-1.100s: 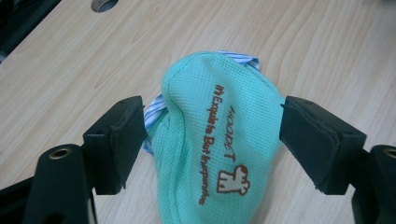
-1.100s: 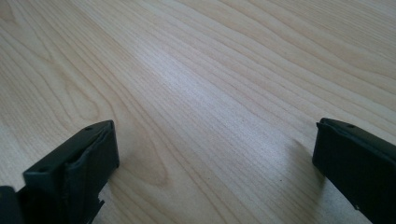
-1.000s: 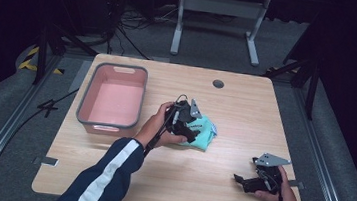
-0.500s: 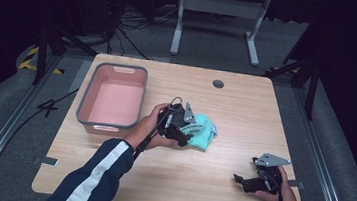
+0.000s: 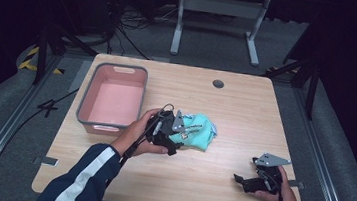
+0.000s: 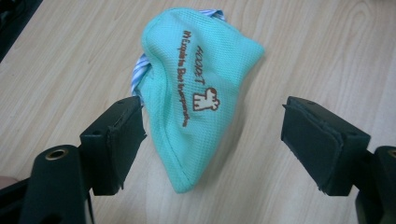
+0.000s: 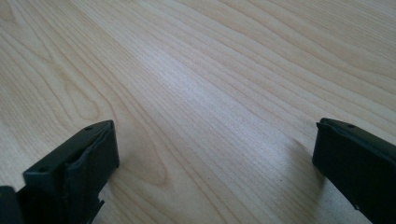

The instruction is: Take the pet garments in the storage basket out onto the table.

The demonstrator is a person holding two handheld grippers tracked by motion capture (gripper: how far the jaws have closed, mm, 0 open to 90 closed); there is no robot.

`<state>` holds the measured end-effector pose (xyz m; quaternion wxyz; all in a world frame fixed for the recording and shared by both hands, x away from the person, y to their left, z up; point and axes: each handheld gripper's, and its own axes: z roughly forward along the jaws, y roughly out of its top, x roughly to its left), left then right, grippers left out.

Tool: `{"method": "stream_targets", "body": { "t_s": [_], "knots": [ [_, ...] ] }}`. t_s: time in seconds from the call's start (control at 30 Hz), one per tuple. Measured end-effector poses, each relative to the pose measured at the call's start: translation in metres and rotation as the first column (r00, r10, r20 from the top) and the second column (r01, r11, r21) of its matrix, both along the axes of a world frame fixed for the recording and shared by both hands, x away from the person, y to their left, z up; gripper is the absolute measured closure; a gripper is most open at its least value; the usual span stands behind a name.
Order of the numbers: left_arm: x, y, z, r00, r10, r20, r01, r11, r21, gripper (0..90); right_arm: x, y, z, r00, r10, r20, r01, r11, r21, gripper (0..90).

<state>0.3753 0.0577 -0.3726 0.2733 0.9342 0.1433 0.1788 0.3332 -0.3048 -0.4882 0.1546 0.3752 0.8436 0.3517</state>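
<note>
A crumpled mint-green mesh pouch with brown lettering and a blue-striped edge lies on the pale wood-grain tabletop, just right of the pink, grey-rimmed bin. The left gripper has edged closer to the pouch, jaws wide apart around its near end. The right gripper stays low, well apart from the pouch, jaws spread over bare wood.

Left gripper, held mid-table in the left hand on a striped-sleeved forearm, has jaws wide apart; right gripper, near the table's front right corner, likewise spread.
</note>
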Motion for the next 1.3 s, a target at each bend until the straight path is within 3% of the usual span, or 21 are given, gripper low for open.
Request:
{"method": "stream_targets", "body": {
  "t_s": [0.4, 0.47, 0.93, 1.3],
  "knots": [
    [-0.022, 0.015, -0.008, 0.9990, -0.043, -0.009, 0.043, 0.9990, 0.006, 21.6, 0.000, 0.000, 0.000, 1.0000, 0.000, 0.000, 0.000, 1.000, 0.000, 0.6],
    [-0.026, 0.021, -0.012, 0.9986, -0.051, -0.010, 0.052, 0.9983, 0.026, 21.7, 0.000, 0.000, 0.000, 1.0000, 0.000, 0.000, 0.000, 1.000, 0.000, 0.6],
    [-0.040, 0.049, -0.032, 0.9982, -0.047, -0.037, 0.049, 0.9971, 0.058, 21.9, 0.000, 0.000, 0.000, 1.0000, 0.000, 0.000, 0.000, 1.000, 0.000, 0.6],
    [-0.050, 0.074, -0.048, 0.9984, -0.030, -0.048, 0.036, 0.9930, 0.113, 21.8, 0.000, 0.000, 0.000, 1.0000, -0.001, 0.000, 0.001, 1.000, 0.000, 0.6]
  ]
}}
